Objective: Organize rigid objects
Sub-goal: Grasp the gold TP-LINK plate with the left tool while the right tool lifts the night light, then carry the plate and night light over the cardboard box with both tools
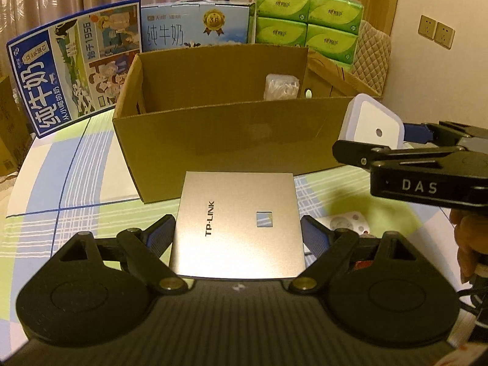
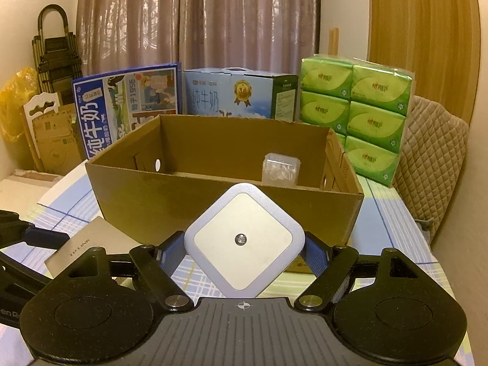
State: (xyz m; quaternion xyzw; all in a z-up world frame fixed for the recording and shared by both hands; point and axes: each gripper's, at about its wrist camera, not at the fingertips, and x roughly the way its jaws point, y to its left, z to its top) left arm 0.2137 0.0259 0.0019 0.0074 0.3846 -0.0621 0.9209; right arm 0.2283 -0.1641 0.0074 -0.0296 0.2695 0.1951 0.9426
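My left gripper (image 1: 238,231) is shut on a silver TP-LINK plate (image 1: 238,222) with a small square hole, held flat just in front of the open cardboard box (image 1: 231,134). My right gripper (image 2: 244,251) is shut on a white square night light (image 2: 244,241), gripped at two corners, held near the box's front wall (image 2: 225,204). The night light (image 1: 372,125) and the right gripper also show at the right of the left wrist view. The plate (image 2: 88,244) shows at the lower left of the right wrist view. A clear plastic packet (image 2: 280,170) stands inside the box.
Two blue milk cartons (image 1: 76,70) (image 2: 231,94) and a stack of green tissue packs (image 2: 357,106) stand behind the box. A white round-patterned item (image 1: 347,224) lies on the checked tablecloth (image 1: 61,207). A quilted chair back (image 2: 433,164) is at the right.
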